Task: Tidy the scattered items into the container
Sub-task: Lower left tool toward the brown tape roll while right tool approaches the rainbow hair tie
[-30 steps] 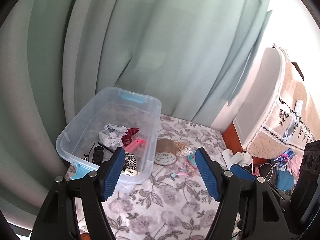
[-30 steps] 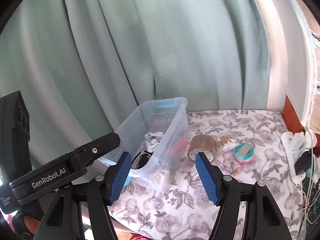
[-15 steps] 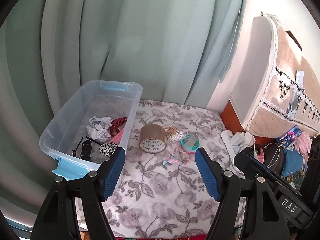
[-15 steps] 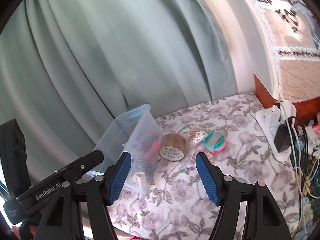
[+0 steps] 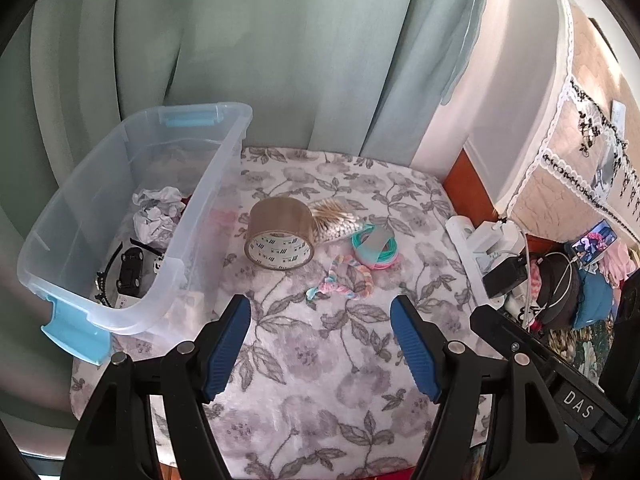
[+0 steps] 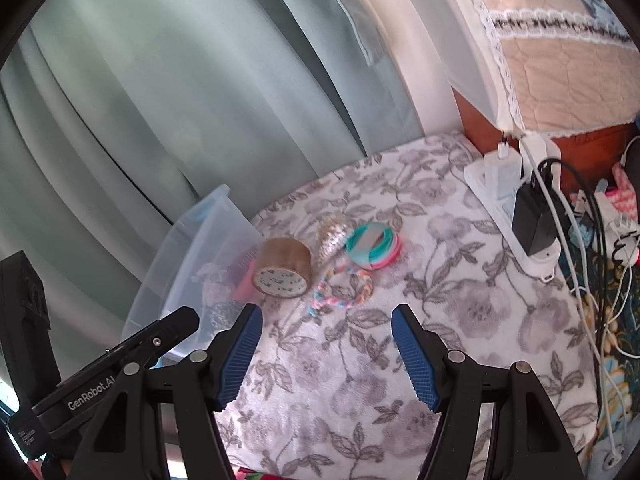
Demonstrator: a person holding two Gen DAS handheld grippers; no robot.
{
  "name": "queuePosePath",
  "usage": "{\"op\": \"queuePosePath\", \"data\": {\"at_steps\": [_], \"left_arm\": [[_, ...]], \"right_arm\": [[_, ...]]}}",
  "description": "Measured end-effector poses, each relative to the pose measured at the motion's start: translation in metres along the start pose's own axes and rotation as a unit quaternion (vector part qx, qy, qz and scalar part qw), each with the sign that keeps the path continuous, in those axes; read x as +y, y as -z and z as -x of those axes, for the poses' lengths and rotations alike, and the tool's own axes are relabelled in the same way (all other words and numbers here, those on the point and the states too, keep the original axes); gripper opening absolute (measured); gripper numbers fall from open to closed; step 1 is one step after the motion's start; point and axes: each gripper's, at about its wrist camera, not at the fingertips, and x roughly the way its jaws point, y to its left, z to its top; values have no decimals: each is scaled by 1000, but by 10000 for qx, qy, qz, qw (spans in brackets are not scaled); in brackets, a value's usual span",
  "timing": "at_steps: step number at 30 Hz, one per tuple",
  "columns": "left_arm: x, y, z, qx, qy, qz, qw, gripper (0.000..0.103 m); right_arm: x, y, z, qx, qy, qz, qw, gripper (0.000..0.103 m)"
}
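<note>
1. The left claw [image 5: 320, 344] hangs above the flowered counter [image 5: 320, 408], its blue pads [image 5: 226, 346] spread apart with nothing between them: released.
2. The right claw [image 6: 326, 354] is likewise released, its pads [image 6: 240, 356] wide apart over bare cloth, gripping nothing.
3. In the left wrist view, the clear plastic container [image 5: 192, 216] with blue latches stands at about 10 o'clock from the left claw, against the green curtain [image 5: 280, 48].
4. Inside the container lie crumpled paper [image 5: 156, 212] and a small black toy car [image 5: 130, 270], along with other small things too hidden to name.
5. A roll of brown tape [image 5: 280, 234] lies on its side just beside the container's right wall, at about 12 o'clock from the left claw.
6. A bundle of cotton swabs [image 5: 336, 224] touches the tape at its 3 o'clock side.
7. A coil of teal and pink bands [image 5: 376, 248] sits just right of the swabs.
8. A pastel braided tie [image 5: 344, 280] lies nearest both claws, at 12 o'clock from the left one, on open cloth.
9. A white power strip [image 6: 516, 208] with a black charger plugged in lies along the counter's right edge, at 2 o'clock from the right claw.
</note>
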Motion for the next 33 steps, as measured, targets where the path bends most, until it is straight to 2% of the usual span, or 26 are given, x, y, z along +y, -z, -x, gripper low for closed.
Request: {"op": "queuePosePath", "data": {"at_steps": [10,17,24,27,33], "left_arm": [[-3,-11,-64,350,25,42,9994,71],[0,-23,-98,418,-20,145,9990,70],[11,-34,-126,454,-3,359,9983,69],[16,-38,-137,468,-19,432,9980,62],[21,-42,-156,530,19,597,9968,57]], "right_arm": [[-26,1,-56,582,224,-126,9980,71],[-34,3,-98,948,302,-142,9949,71],[-35,-4,-131,1063,499,52,9931,71],[-34,-9,-143,1078,603,129,9923,71],[-32,-14,-167,1157,697,201,9906,71]]}}
